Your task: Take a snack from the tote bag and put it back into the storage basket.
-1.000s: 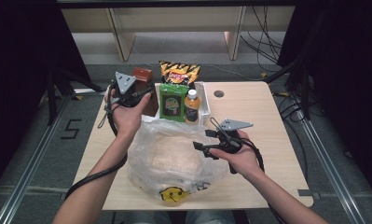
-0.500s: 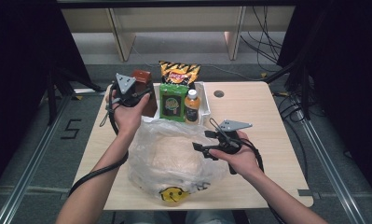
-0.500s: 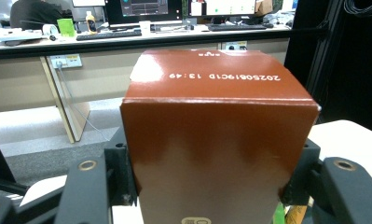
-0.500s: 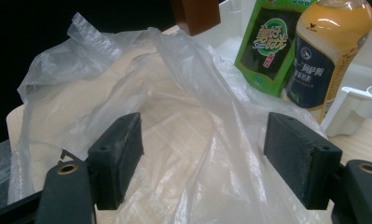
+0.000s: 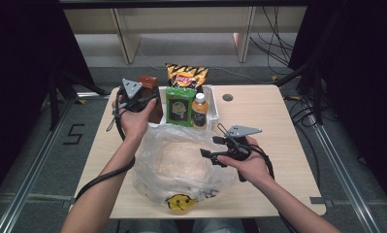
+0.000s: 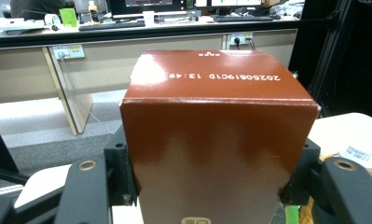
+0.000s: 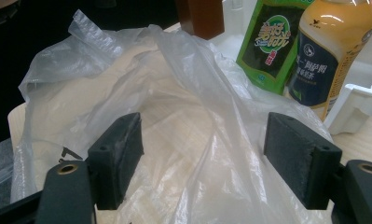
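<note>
A brown carton [image 5: 148, 81] [image 6: 216, 140] is upright between the jaws of my left gripper [image 5: 150, 98] [image 6: 211, 177], whose pads press on its two sides. It is at the table's far left, just left of the white tray [image 5: 214, 112]. A crumpled clear plastic bag [image 5: 181, 165] [image 7: 174, 116] with a yellow smiley print lies in the middle of the table. My right gripper [image 5: 209, 146] [image 7: 204, 163] stands open over the bag's right side, with loose film between the pads and not pinched.
The white tray [image 7: 356, 98] holds a green snack packet [image 5: 178, 107] [image 7: 270, 42] and an orange drink bottle [image 5: 199, 110] [image 7: 330, 51]. A chips bag [image 5: 186, 76] stands behind them. Bare tabletop [image 5: 278, 126] lies to the right, with a round hole [image 5: 227, 97].
My left hand has sunk slightly with the brown carton beside the tray. The right hand and the bag have stayed put.
</note>
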### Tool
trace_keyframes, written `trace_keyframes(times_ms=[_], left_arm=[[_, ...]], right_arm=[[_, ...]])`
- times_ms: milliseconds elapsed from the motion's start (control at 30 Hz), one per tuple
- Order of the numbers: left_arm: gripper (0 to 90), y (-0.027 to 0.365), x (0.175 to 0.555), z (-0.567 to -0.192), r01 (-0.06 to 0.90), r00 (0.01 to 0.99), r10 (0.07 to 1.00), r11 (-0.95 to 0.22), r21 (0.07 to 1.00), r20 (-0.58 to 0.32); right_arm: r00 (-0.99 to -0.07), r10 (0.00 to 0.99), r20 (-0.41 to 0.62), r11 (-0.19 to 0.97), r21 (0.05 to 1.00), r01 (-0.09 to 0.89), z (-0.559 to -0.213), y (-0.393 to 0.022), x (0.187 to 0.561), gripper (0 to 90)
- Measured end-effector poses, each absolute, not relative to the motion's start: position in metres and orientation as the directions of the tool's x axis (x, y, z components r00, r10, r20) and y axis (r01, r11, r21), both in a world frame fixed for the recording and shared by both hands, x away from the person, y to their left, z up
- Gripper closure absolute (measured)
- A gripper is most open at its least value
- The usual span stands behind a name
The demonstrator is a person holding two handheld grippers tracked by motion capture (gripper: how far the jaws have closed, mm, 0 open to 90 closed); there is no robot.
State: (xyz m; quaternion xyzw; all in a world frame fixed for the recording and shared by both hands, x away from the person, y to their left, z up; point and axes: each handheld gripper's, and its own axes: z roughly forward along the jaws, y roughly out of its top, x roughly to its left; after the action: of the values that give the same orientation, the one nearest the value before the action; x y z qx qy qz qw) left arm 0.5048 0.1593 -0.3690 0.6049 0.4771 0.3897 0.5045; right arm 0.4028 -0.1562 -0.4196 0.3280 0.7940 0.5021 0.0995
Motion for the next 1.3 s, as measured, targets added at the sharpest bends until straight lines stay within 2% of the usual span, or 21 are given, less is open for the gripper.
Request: trace_keyframes(times_ms=[300, 400, 733, 1000, 1133, 1300], left_arm=[[37.2, 0.158, 0.509, -0.375, 0.191, 0.231, 0.973, -0.033, 0.981, -0.012], [37.2, 0.158, 0.510, -0.377, 0.197, 0.229, 0.973, -0.030, 0.980, -0.016], [37.1, 0.156, 0.513, -0.382, 0.207, 0.225, 0.974, -0.033, 0.978, -0.014], [37.1, 0.156, 0.516, -0.385, 0.212, 0.218, 0.976, -0.036, 0.977, -0.011], [37.1, 0.156, 0.517, -0.388, 0.219, 0.215, 0.977, -0.032, 0.975, -0.016], [37.1, 0.155, 0.519, -0.392, 0.225, 0.215, 0.976, -0.037, 0.974, -0.013]], right_arm=[[-0.769, 0.617, 0.167, 0.283, 0.865, 0.415, -0.420, -0.156, 0.403, 28.7], [-0.768, 0.609, 0.197, 0.269, 0.859, 0.434, -0.421, -0.154, 0.401, 28.6], [-0.771, 0.611, 0.177, 0.270, 0.870, 0.413, -0.421, -0.155, 0.403, 28.6], [-0.765, 0.611, 0.201, 0.269, 0.857, 0.440, -0.419, -0.155, 0.401, 28.6], [-0.774, 0.613, 0.162, 0.286, 0.867, 0.408, -0.420, -0.156, 0.403, 28.6], [-0.765, 0.615, 0.189, 0.266, 0.864, 0.427, -0.421, -0.154, 0.401, 28.6]])
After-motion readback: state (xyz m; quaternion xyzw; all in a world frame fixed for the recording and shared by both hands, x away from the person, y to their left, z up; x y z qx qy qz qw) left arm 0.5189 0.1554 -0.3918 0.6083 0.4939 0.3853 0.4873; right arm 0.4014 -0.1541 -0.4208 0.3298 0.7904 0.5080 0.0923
